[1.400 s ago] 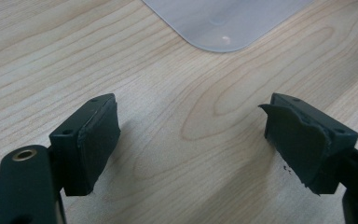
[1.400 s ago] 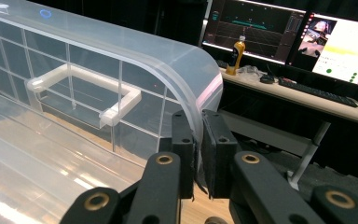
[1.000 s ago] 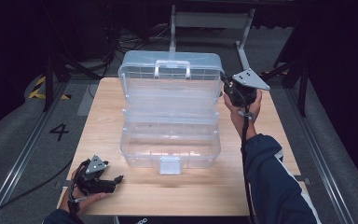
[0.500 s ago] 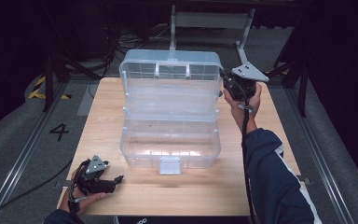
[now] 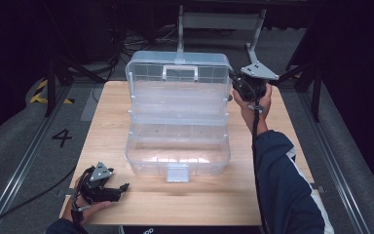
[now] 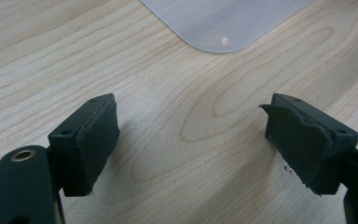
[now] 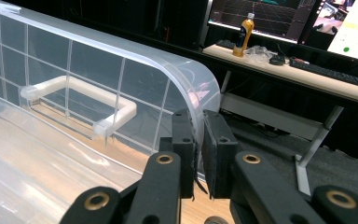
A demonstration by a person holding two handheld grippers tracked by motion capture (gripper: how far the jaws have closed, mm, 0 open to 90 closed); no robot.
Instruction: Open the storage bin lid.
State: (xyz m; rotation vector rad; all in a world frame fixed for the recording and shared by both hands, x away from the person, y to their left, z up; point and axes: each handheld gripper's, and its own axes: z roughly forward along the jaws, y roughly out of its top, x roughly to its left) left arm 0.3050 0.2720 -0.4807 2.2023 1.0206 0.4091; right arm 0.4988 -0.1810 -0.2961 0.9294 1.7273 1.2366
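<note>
Left gripper (image 5: 119, 187): at the near left corner of the table (image 5: 292, 141), lying low over the wood, jaws spread wide with nothing between them. In the left gripper view only bare wood grain lies between the two pads (image 6: 95, 140).
Box versus left gripper: the near left corner of the clear plastic box (image 5: 177, 146) sits just beyond the left jaws, up and to the right, apart from them. In the left gripper view a rounded pale corner (image 6: 223, 23) of it shows past the pads.
Box position: middle of the table, its front latch (image 5: 177, 172) facing the near edge.
Box look: see-through plastic, rounded corners, stepped tiers inside, wood showing through the bottom.
Lid (image 5: 177, 73): swung up at the far side, standing nearly upright, moulded with a grid of ribs and a white carry handle (image 7: 81, 100).
Right gripper (image 5: 234, 87): at the far right of the box, level with the lid's right edge.
Right gripper grip: jaws closed almost together, pinching the thin curved rim (image 7: 198, 93) of the lid; one pad sits on the inside face, the other on the outside.
Beyond the table: a desk with an orange bottle (image 7: 243, 29) and screens.
</note>
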